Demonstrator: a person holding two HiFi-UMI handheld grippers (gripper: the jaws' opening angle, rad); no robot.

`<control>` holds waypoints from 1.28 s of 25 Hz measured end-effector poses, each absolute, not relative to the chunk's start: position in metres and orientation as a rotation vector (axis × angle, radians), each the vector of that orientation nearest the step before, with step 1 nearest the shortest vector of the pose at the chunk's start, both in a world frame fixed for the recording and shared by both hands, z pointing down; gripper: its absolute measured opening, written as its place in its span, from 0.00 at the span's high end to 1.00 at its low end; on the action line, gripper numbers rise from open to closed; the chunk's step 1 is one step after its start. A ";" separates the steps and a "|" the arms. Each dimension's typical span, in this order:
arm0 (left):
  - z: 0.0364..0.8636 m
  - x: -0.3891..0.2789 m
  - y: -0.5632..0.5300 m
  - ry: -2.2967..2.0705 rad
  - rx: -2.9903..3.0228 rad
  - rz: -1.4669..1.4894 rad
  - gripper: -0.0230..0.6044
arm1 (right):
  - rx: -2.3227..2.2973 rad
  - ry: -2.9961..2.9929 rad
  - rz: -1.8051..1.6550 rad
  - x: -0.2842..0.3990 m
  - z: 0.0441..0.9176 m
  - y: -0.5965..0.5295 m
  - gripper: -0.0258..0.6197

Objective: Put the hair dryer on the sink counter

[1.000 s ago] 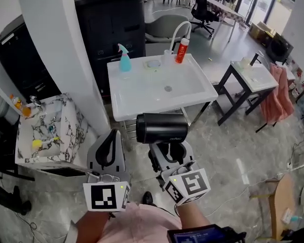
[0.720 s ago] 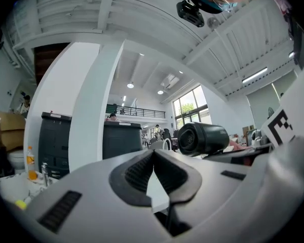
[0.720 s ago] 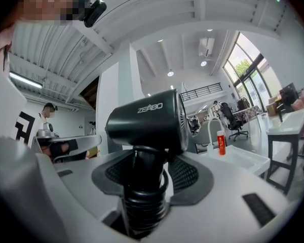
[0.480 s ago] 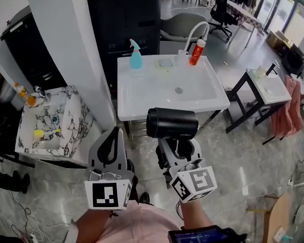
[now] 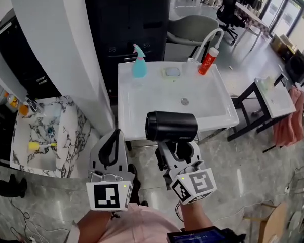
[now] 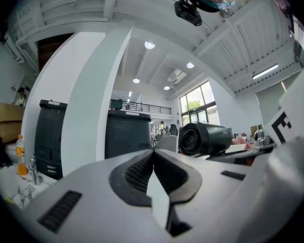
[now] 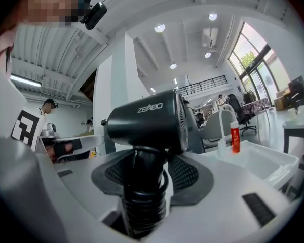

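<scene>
Head view: your right hand-held gripper (image 5: 176, 151) has the dryer (image 5: 171, 126) by its handle. The jaws are part-open and clamped on the ribbed neck, with the barrel lying crosswise above them. The dryer is in the air, just short of the front edge of the sink tabletop (image 5: 142, 110), not over it yet. Your left hand-held gripper (image 5: 113, 138) is empty, jaws fully together, low and alongside.

Risks, my read:
- The grip is on the handle only and the weight sits up top. A quick tilt could swing the barrel in the pads.
- Come in low and the barrel or jaws clip the front rim.
- Most of the top is basin and the flat ledge is narrow. Release over the basin and it slides toward the drain (image 5: 185, 101).
- The barrel is round, so near the edge it can roll off to the floor.
- The back ledge holds a spray bottle (image 5: 139, 62) and a red tube (image 5: 207, 62). Stay clear of both.
</scene>
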State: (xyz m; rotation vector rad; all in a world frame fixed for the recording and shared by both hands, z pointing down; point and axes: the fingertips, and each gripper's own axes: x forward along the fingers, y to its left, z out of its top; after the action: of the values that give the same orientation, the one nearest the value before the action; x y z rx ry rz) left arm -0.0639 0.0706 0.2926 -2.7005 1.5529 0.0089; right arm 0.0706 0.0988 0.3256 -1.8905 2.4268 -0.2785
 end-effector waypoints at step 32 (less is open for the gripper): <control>0.273 -0.023 -0.169 1.563 -2.689 0.141 0.95 | -1.879 2.520 -0.246 0.101 0.317 -0.143 0.64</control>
State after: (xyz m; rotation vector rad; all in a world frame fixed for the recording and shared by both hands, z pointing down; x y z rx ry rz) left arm -0.0227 -0.1695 0.2729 -2.6890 1.5633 0.1407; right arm 0.1010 -0.1432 0.3169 -1.8793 2.5203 -0.2461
